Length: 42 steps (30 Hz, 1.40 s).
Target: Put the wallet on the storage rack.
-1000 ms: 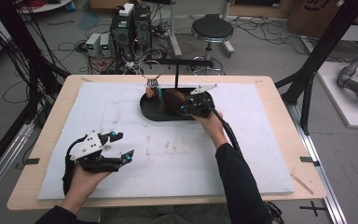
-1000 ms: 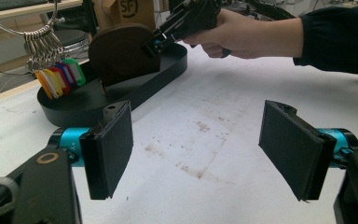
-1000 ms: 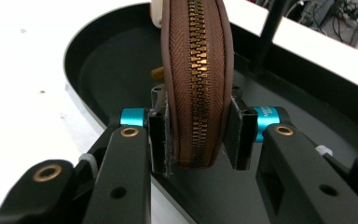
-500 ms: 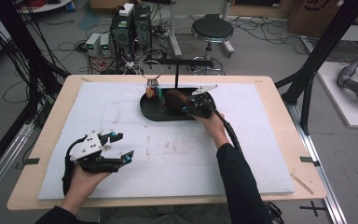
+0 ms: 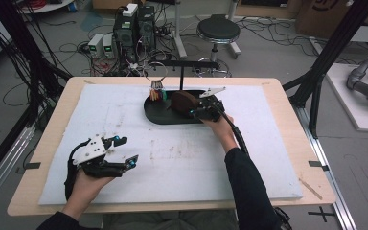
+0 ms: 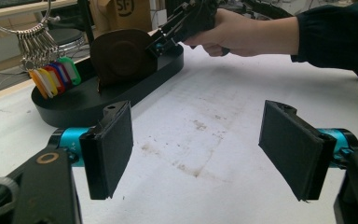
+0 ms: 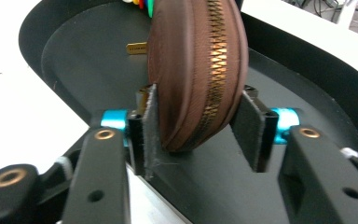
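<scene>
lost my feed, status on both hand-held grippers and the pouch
Left hand-held gripper open, idle on mat. Right hand-held gripper shut on brown zip pouch in black tray. Key ring alongside.

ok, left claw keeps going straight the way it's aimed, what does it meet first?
Probably bare white mat, then the black tray holding the brown pouch. The left claw is open with nothing between its jaws; depth is uncertain.

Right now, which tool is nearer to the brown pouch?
Right. The right tool has its jaws on both sides of the brown pouch on the black tray. The left tool is far away, open, near the table's front.
</scene>
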Available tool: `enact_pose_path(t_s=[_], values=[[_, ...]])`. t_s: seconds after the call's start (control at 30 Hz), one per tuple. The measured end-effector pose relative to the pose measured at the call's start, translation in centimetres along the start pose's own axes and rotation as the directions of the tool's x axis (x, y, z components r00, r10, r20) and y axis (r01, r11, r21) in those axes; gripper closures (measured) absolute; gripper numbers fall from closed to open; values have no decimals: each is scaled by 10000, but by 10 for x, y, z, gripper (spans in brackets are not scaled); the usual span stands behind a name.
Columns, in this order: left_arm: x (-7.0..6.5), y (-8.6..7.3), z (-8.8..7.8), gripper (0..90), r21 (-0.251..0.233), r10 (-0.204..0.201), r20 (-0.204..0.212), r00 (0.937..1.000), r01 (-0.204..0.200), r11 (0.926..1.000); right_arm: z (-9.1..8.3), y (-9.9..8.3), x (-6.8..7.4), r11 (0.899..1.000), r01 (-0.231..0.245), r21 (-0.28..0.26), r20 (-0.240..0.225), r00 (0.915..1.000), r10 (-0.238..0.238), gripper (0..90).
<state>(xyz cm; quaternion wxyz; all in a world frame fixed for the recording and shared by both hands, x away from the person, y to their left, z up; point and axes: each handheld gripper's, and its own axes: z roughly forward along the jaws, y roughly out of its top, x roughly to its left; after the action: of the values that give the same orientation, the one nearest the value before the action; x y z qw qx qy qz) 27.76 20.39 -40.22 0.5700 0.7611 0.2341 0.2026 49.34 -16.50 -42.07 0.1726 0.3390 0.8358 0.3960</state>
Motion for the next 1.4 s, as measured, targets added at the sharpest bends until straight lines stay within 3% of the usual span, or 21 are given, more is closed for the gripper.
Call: enact_pose_path(t_s=[0.3, 0.57, 0.77, 1.0, 1.4], values=[[0, 1, -1, 259, -28, 66, -77, 9999, -66, 10000, -17, 3, -1, 9994, 208, -288, 299, 9994, -199, 453], [3, 2, -1, 259, -60, 70, -205, 9998, -72, 10000, -56, 7, 2, 9929, 129, -1184, -261, 9995, -161, 423], [8, 3, 0, 259, -91, 61, -406, 9992, -65, 9999, -90, 4, 10, 9827, 446, -1796, -443, 9976, -534, 394], [16, 3, 4, 259, -73, -90, -589, 9982, 86, 9999, -133, -19, 19, 9726, 391, -2291, -527, 9972, -526, 334], [27, 3, 16, 259, 89, -192, -873, 9960, 201, 9998, -175, -83, 9, 9593, -492, -2779, -191, 9988, 457, 245]])
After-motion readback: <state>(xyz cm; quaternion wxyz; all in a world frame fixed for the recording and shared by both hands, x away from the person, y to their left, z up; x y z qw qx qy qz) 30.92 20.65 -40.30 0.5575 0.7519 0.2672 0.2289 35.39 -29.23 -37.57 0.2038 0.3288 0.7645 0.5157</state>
